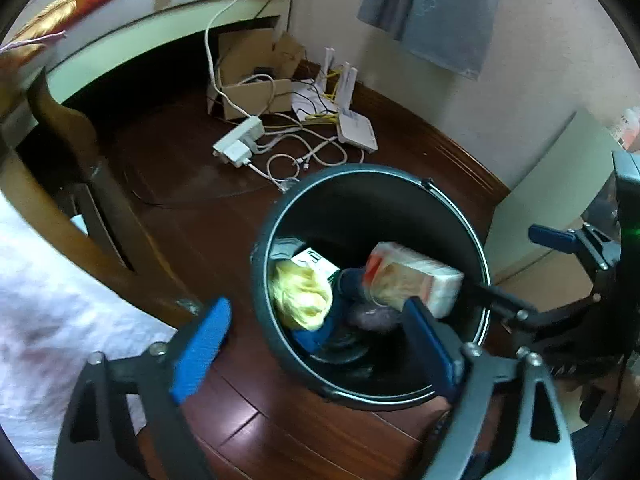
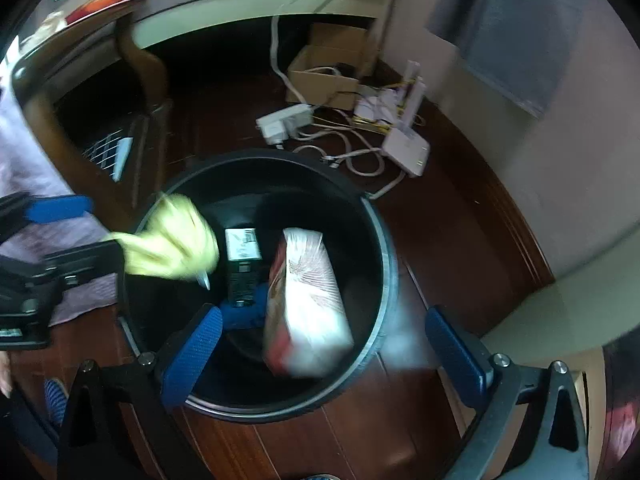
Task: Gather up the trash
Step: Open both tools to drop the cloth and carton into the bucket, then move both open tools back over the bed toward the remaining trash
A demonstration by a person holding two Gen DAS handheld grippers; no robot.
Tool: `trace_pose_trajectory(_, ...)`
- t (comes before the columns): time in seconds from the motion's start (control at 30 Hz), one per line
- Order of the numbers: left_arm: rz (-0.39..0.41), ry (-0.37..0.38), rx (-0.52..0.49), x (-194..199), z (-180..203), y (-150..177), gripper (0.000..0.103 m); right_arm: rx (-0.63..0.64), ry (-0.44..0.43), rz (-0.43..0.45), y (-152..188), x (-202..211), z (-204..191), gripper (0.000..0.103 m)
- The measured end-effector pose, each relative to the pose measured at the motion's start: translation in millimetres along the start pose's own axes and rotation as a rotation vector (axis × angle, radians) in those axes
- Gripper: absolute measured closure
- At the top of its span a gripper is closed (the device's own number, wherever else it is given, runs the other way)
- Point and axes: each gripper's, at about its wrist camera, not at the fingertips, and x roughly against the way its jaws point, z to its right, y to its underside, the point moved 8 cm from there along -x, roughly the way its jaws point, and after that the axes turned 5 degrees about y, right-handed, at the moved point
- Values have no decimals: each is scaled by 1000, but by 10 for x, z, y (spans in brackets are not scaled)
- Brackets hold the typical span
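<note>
Dark wooden floor (image 1: 168,184) below everything. At the left, a wooden chair (image 1: 80,184). Near the middle, standing upright on the floor, a round black bin (image 1: 476,240) with open top.

Above the bin, left gripper (image 1: 318,312) released, blue fingers (image 1: 200,344) spread wide, clamping nothing. Beside it, right gripper (image 2: 323,316) also released, fingers wide apart over the bin's rim, grasping nothing.

Further back, under the bed edge, an open cardboard box (image 1: 248,68) with cables running out.

Inside the bin, a white and red tissue pack (image 2: 308,296), blurred, lying slanted at the right side. To its left, a crumpled yellow wad (image 2: 172,244), very blurred, at the bin's left rim and just beside one finger of the left gripper; touching or not, cannot tell. Between wad and pack, a small printed box (image 2: 242,256), resting deeper in the bin on something blue.

On the floor behind the bin, a white router (image 1: 356,130) and a white power strip (image 1: 238,140), with loose white cables between them.
</note>
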Motion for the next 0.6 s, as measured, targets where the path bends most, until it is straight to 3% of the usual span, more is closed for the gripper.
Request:
trace_pose_trajectory(0.07,11,-22,-4,29,-21,12,11,-3,30,0,6,11,52,0)
trace_pose_trajectory(0.6,117,-67,-3,600,-36,-83,5,-56,24,94,-246,507,23,0)
